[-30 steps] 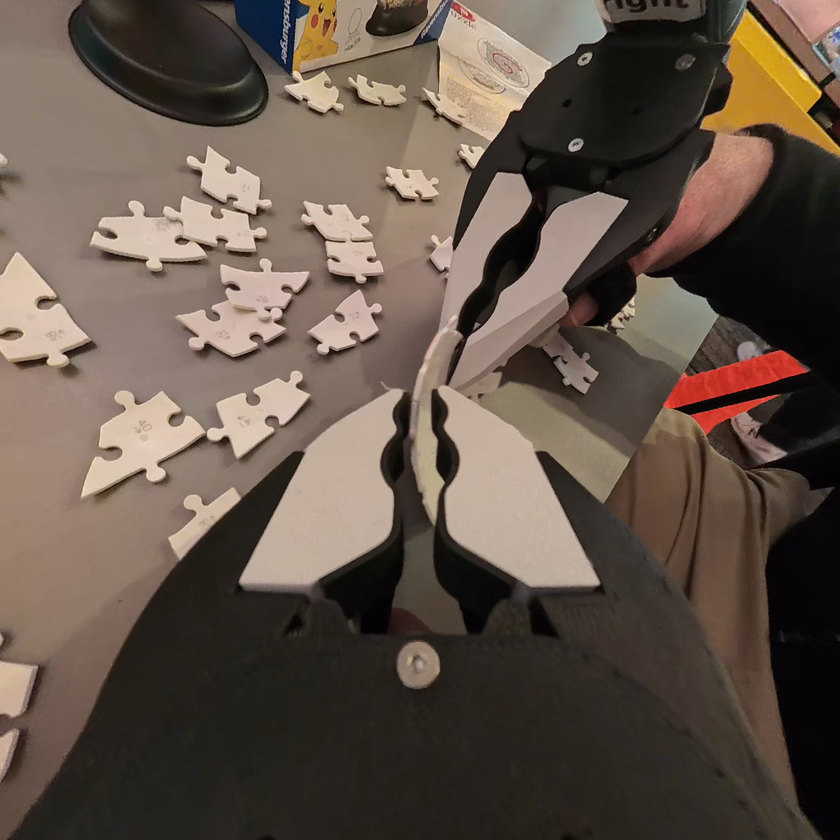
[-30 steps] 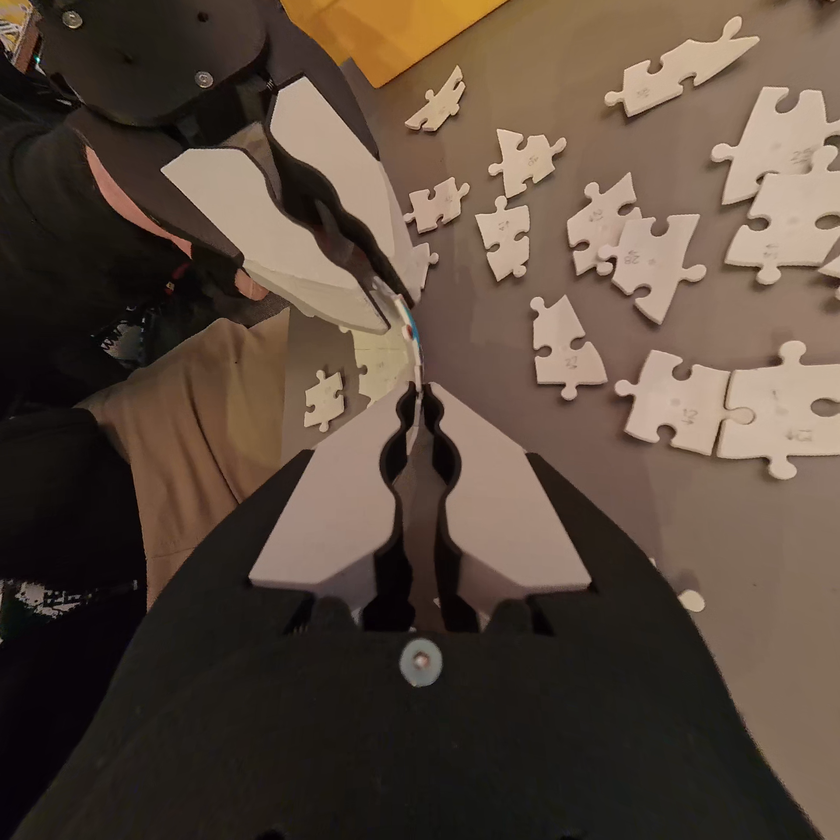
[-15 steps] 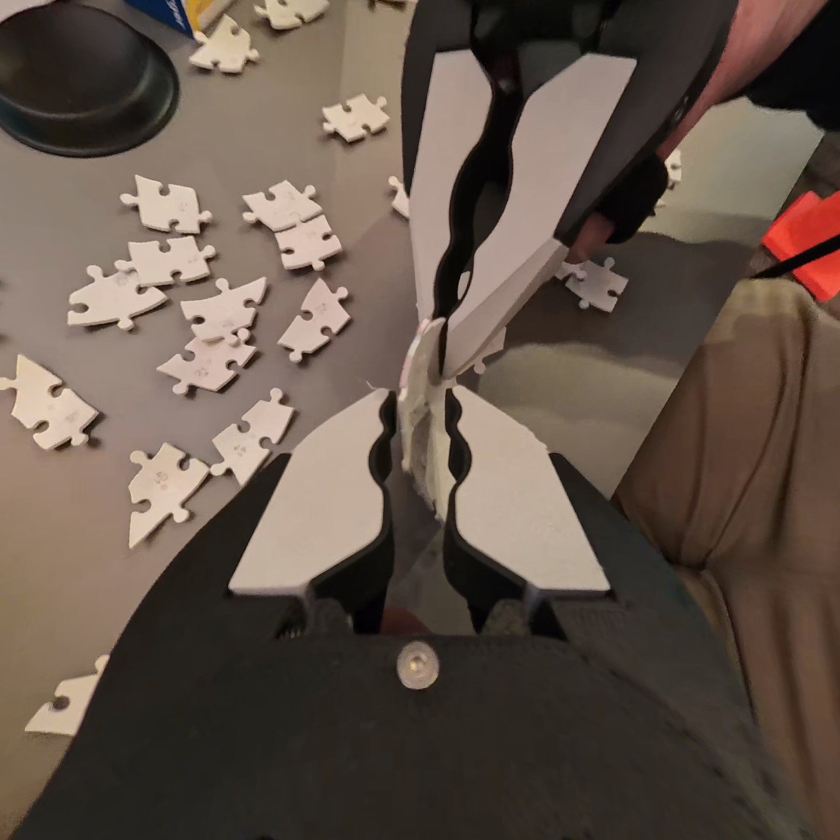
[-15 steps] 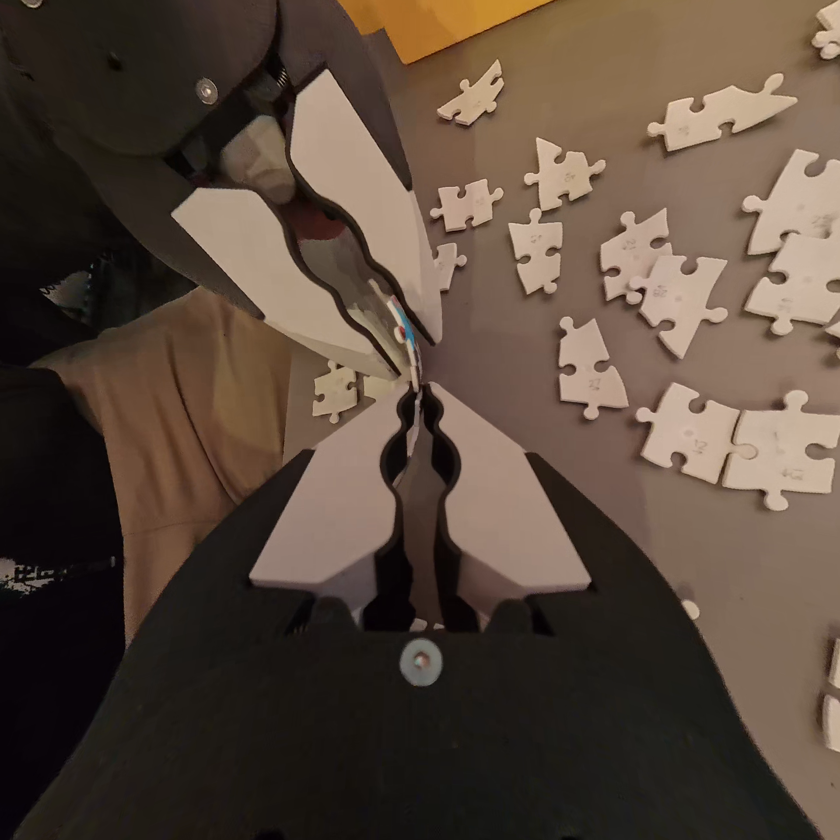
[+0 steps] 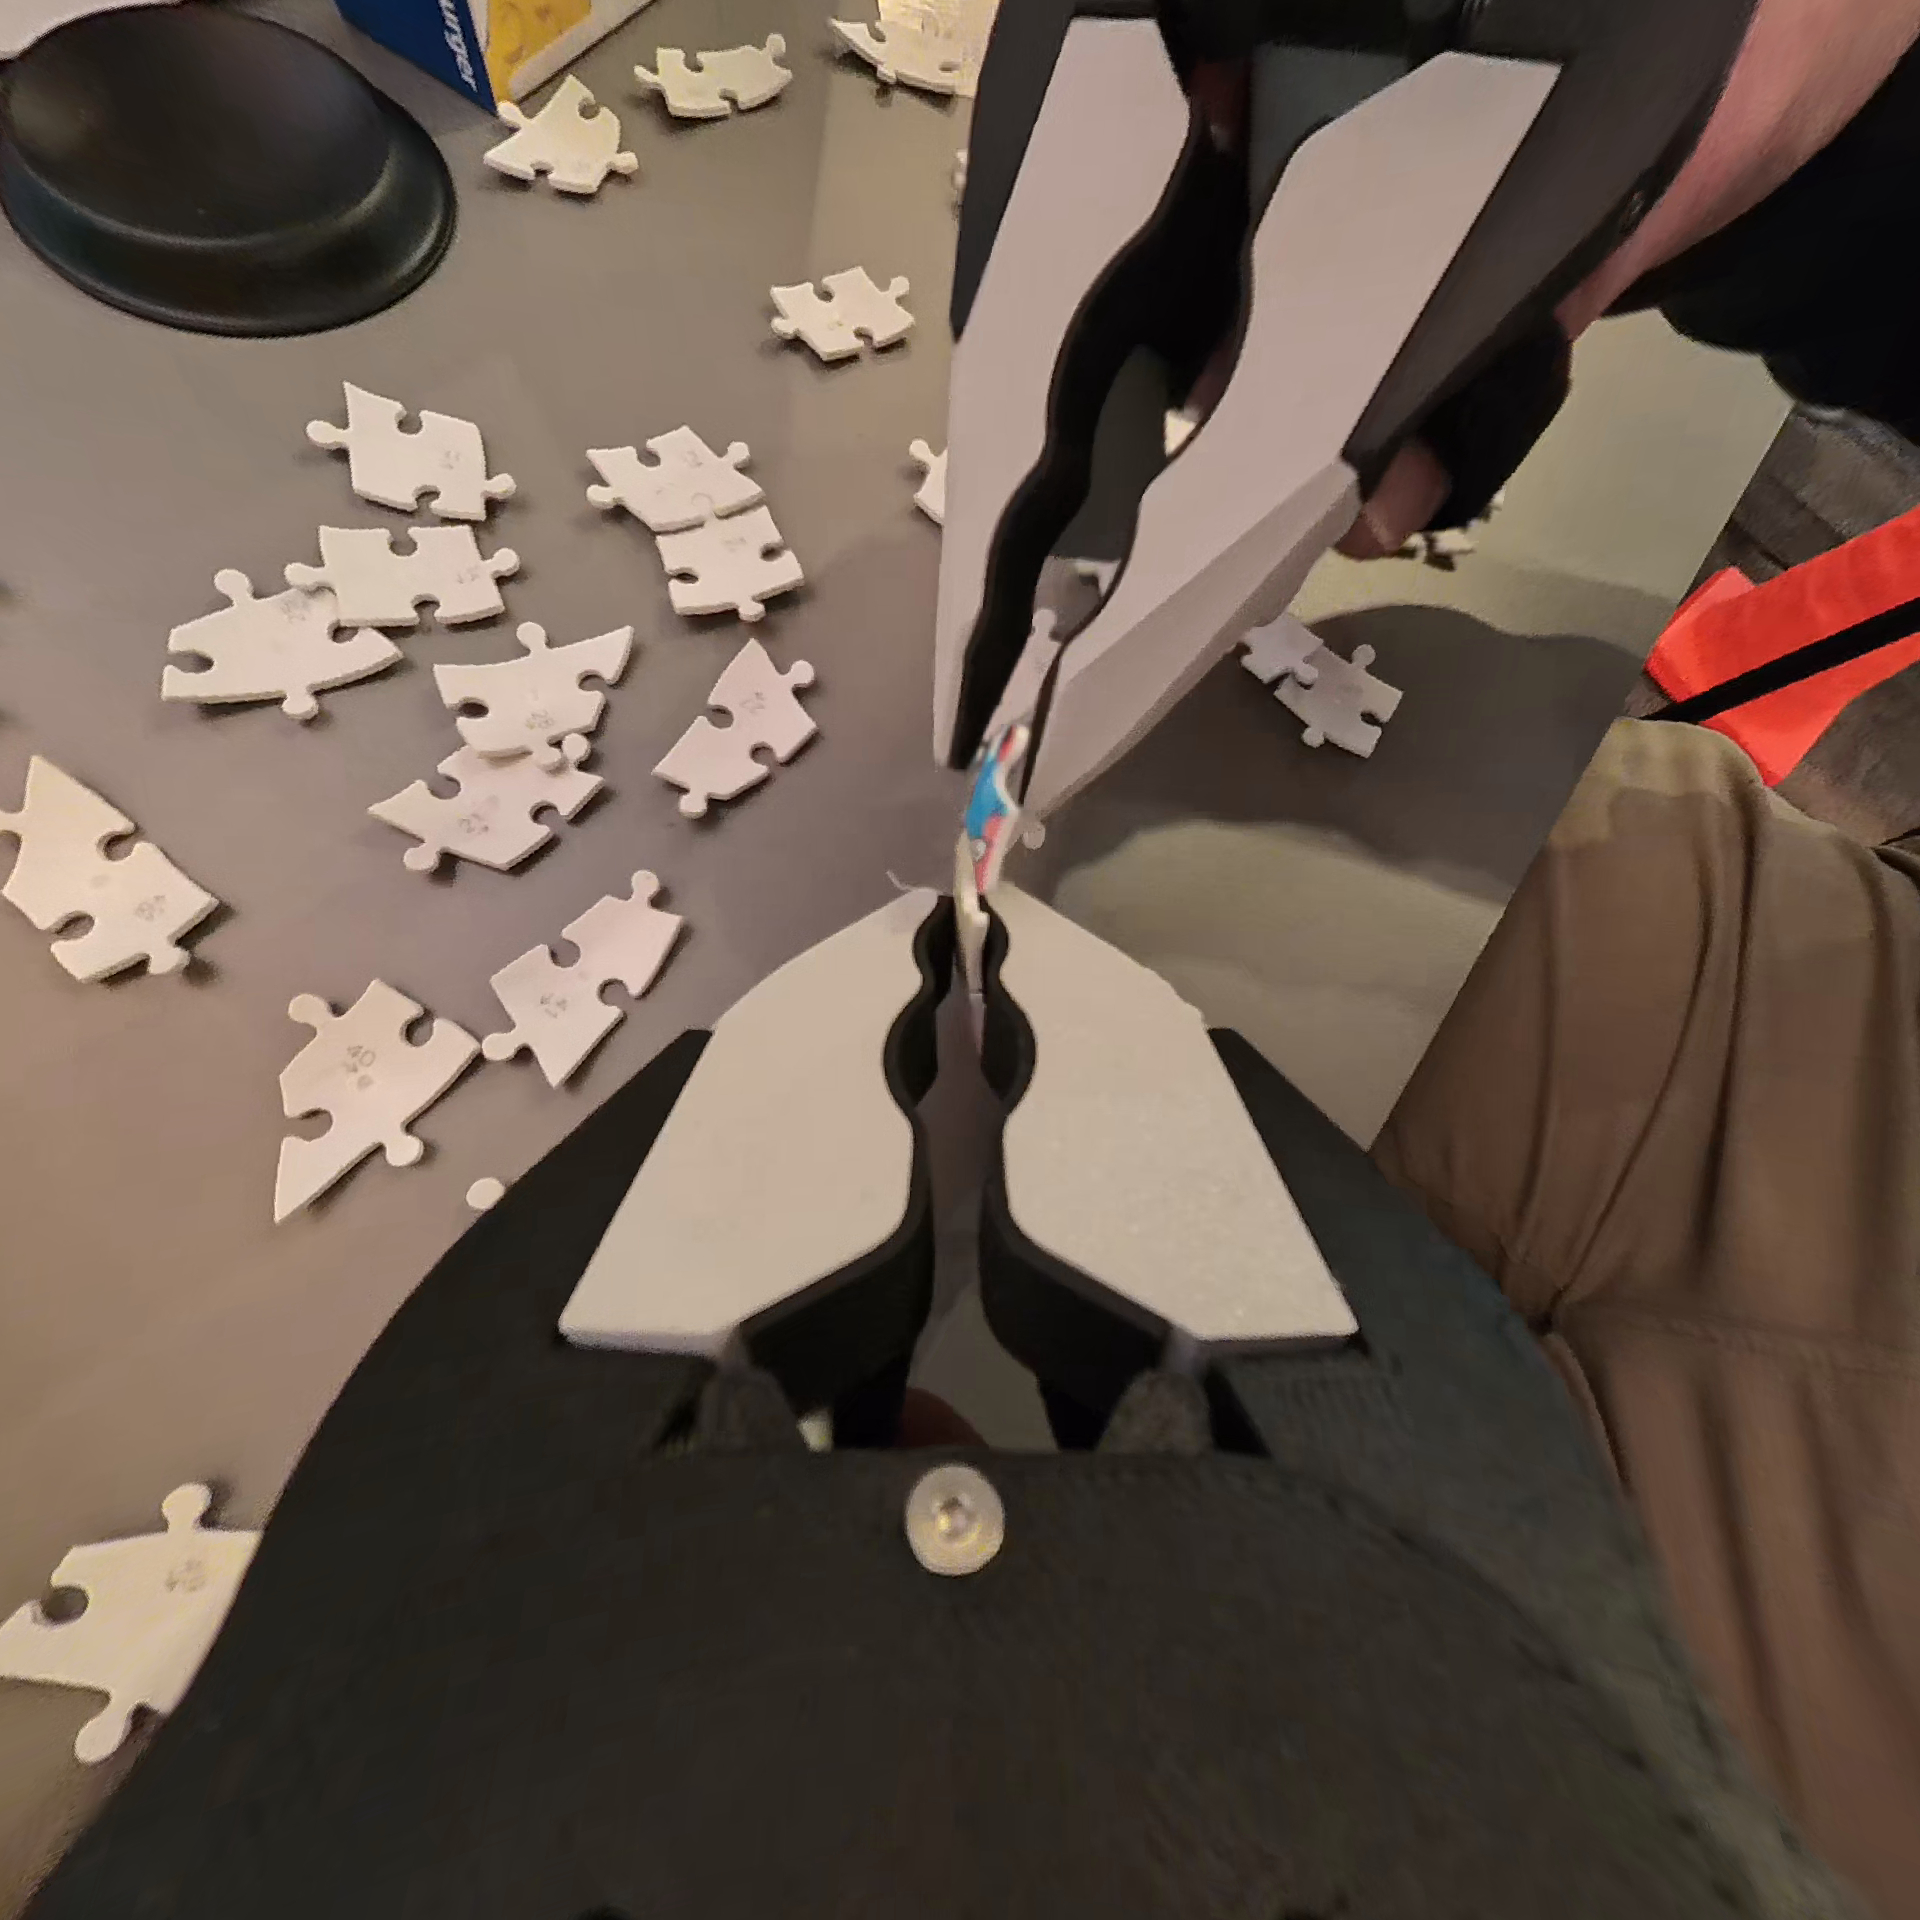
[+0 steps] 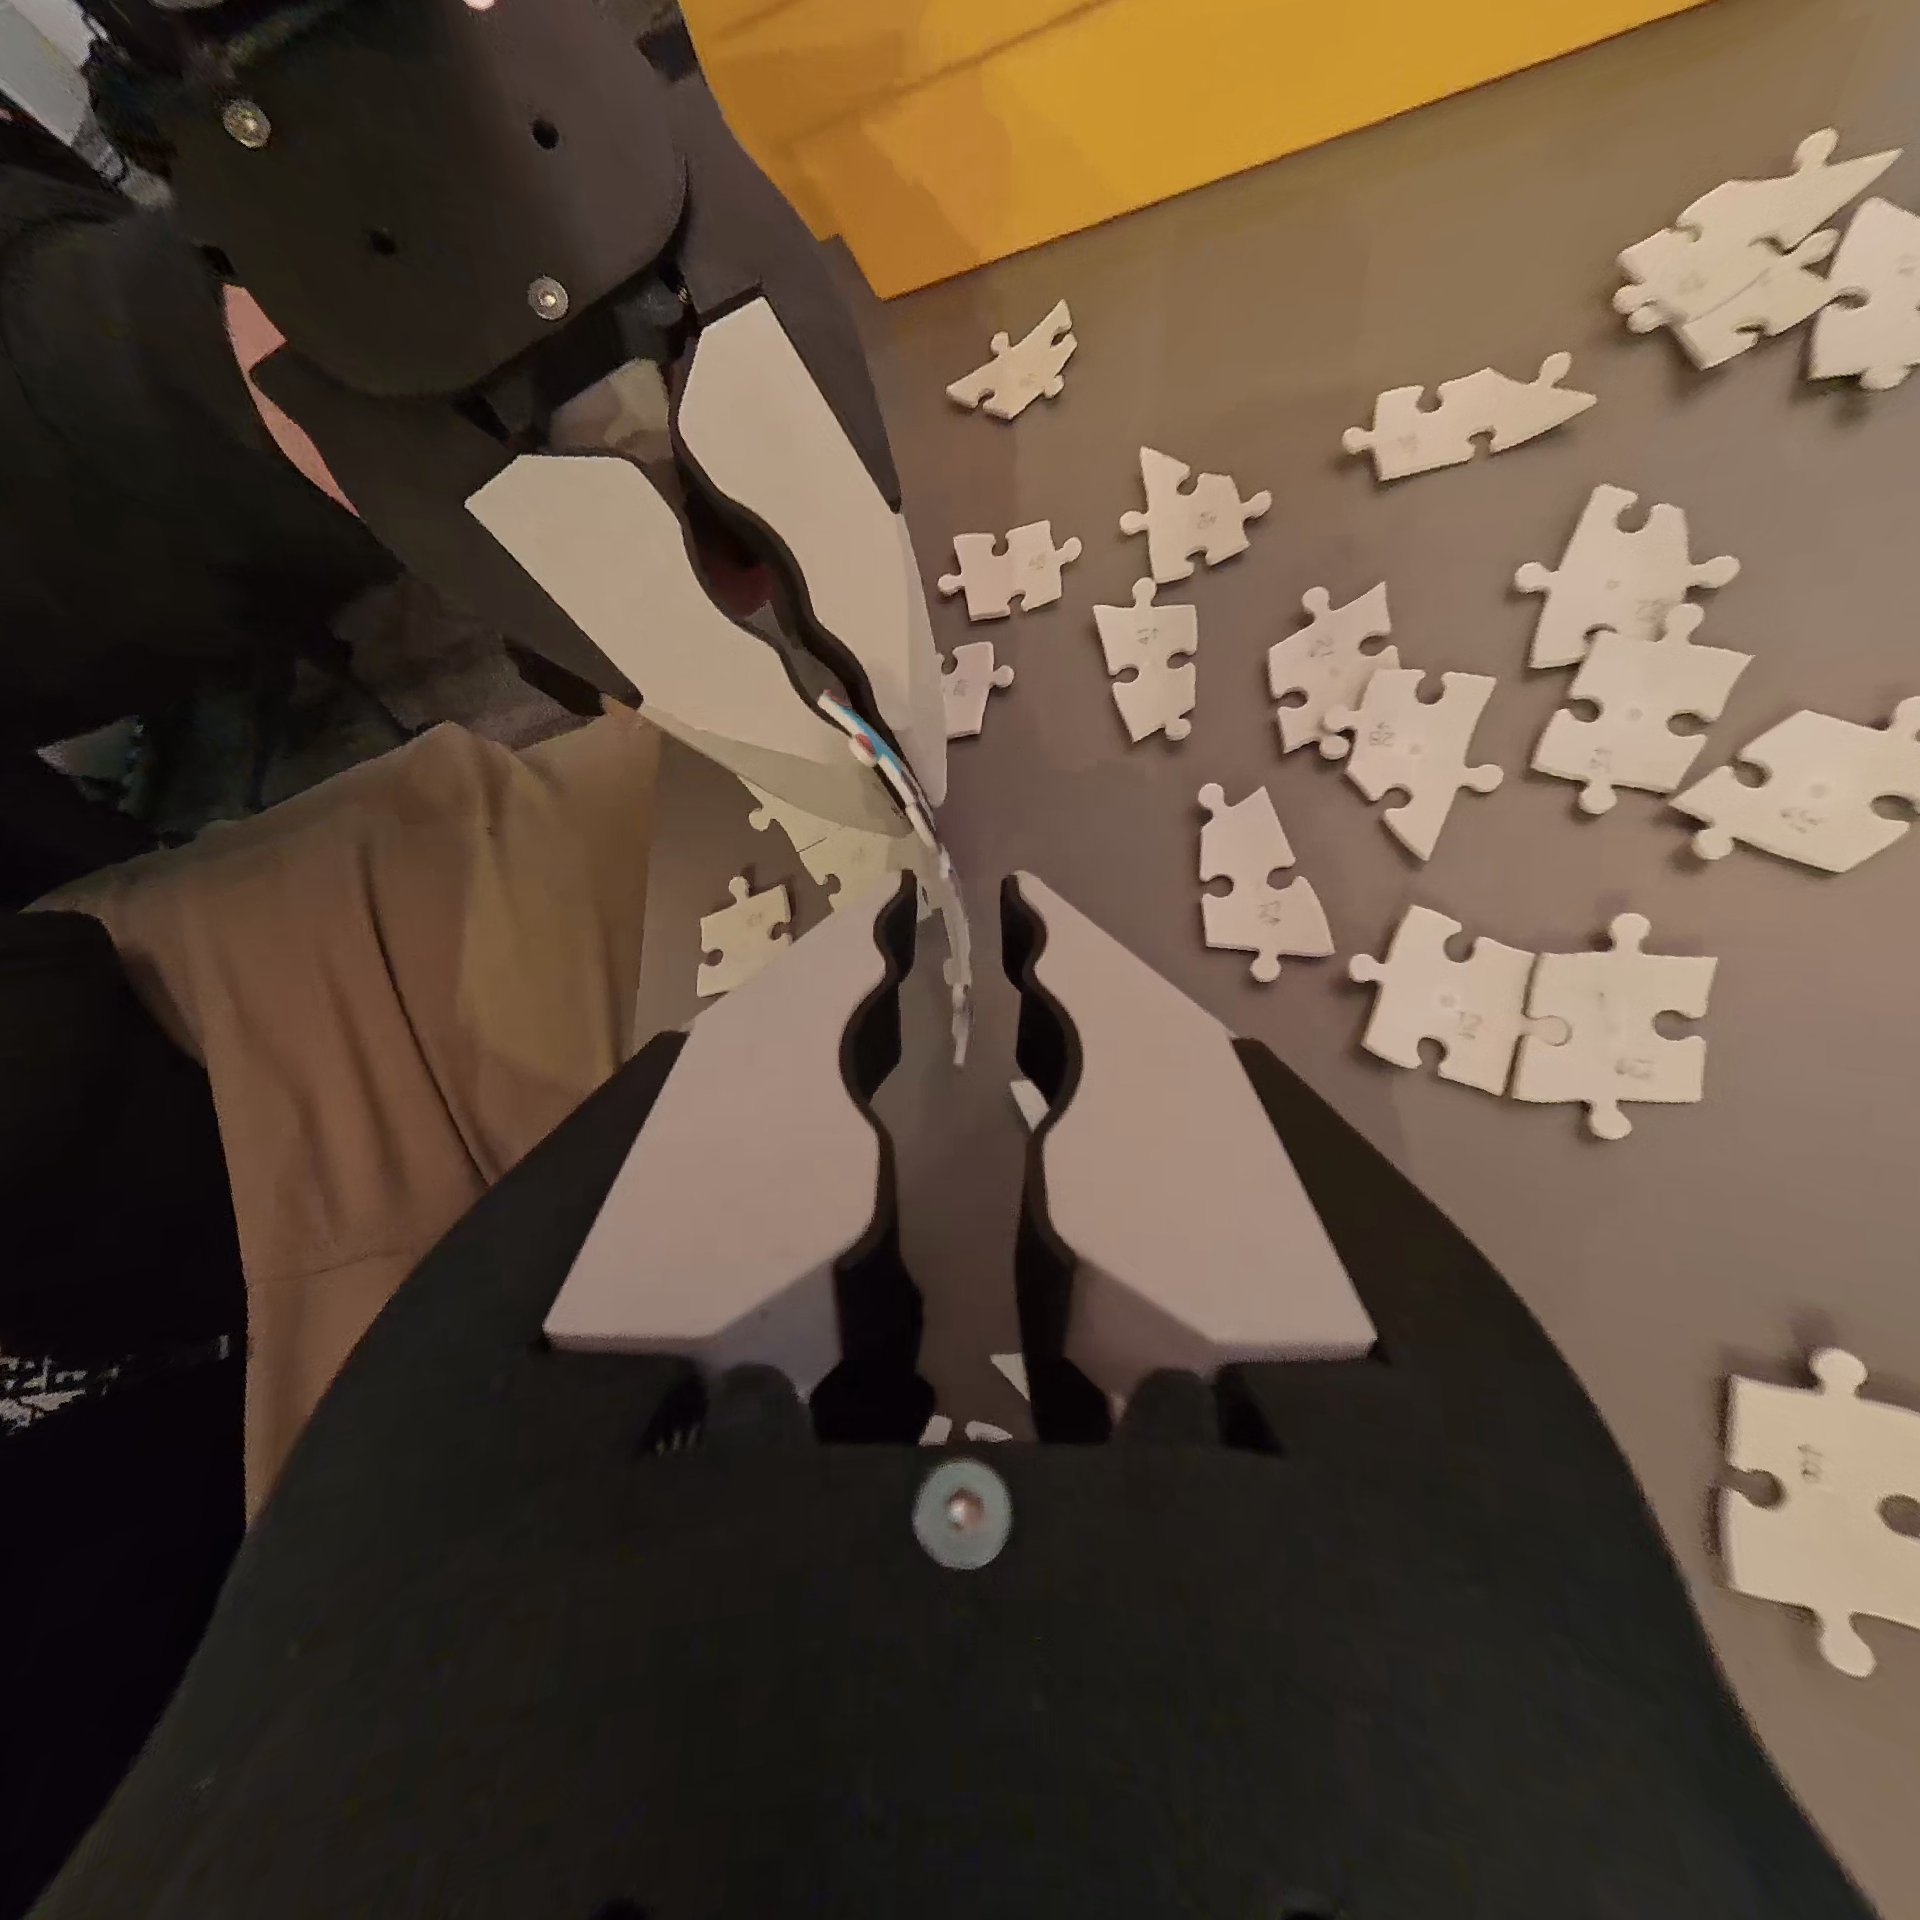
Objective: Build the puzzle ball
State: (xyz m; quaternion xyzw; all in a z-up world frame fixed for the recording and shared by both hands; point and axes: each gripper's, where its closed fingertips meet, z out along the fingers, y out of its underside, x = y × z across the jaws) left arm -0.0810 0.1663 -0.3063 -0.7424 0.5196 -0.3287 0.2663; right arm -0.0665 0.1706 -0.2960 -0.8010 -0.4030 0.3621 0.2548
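Right gripper fingers have spread off the curved piece strip, left gripper clamped on it; I'd re-pinch squarely above the left tips.

Blue box cut off at top edge; piece numbers too blurred.

A thin curved strip of joined pieces, print blue and red, stands edge-on in the air. Loose white pieces lie number-side up across the grey bench.
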